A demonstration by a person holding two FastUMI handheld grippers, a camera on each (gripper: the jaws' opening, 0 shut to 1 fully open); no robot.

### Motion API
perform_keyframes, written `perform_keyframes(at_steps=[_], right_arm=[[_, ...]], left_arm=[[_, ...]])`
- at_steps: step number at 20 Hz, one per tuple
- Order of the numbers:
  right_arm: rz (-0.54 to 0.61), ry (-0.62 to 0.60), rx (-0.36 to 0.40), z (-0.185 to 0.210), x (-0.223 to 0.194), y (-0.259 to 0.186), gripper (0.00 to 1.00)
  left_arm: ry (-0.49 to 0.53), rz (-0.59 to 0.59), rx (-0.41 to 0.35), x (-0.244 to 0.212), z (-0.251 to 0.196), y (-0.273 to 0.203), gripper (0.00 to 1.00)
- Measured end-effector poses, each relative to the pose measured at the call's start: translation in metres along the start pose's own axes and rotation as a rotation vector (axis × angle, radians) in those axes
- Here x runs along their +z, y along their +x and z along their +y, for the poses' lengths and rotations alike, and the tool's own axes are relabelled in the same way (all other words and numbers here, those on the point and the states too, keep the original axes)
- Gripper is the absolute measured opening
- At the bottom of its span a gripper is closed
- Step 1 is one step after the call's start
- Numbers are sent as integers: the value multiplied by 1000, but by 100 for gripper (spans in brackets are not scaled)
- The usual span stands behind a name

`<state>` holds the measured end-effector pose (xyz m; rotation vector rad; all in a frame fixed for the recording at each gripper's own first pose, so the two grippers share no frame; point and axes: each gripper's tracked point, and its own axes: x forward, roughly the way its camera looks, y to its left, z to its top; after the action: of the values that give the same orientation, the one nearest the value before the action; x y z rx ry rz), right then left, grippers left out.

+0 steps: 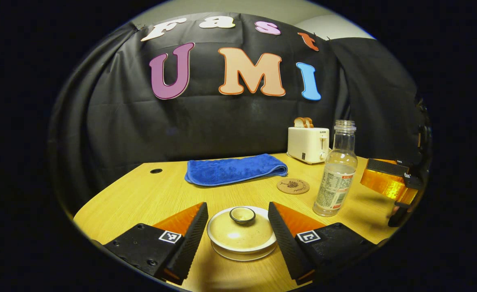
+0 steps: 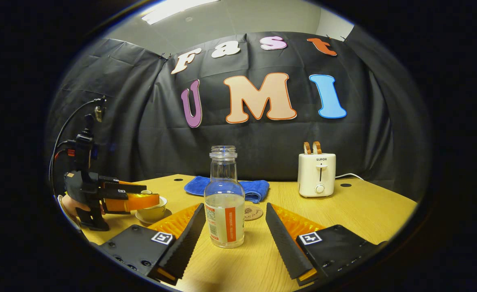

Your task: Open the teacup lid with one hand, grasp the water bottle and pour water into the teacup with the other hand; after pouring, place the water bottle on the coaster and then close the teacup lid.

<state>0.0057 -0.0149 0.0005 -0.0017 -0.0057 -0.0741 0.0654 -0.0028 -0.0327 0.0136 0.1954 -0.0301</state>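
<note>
Lidded teacup (image 1: pixel 241 231) on its saucer (image 1: pixel 242 254) at the table's (image 1: pixel 141 194) near edge, lid (image 1: pixel 240 229) still on, flanked by the left gripper (image 1: pixel 238 227), whose fingers are spread wide and touch nothing.

One uncapped water bottle (image 2: pixel 224 202), part full, stands upright between the parted fingers of the right gripper (image 2: pixel 234 227), clear of both. One round coaster (image 1: pixel 293 186) lies just behind the bottle, then one folded blue towel (image 1: pixel 234 169) and one toaster (image 2: pixel 316 174) holding two slices of bread (image 2: pixel 312 147).
</note>
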Motion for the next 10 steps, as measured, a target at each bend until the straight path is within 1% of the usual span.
perform_keyframes(at_steps=[1,2,3,5,6,7,8,10], right_arm=[[0,0,0,0,0,0,96],[0,0,0,0,0,0,92],[0,0,0,0,0,0,92],[0,0,0,0,0,0,92],[0,0,0,0,0,0,96],[0,0,0,0,0,0,92],[0,0,0,0,0,0,92],[0,0,0,1,0,0,92]], left_arm=[[3,7,-7,-2,-2,1,87],[7,14,-6,-2,-2,2,85],[10,20,-5,-3,-1,3,80],[16,26,-1,-2,-1,2,78],[16,24,0,-1,-1,3,78],[15,24,0,-3,-2,3,77],[15,24,0,-3,-1,3,76],[16,27,1,-4,-1,4,76]])
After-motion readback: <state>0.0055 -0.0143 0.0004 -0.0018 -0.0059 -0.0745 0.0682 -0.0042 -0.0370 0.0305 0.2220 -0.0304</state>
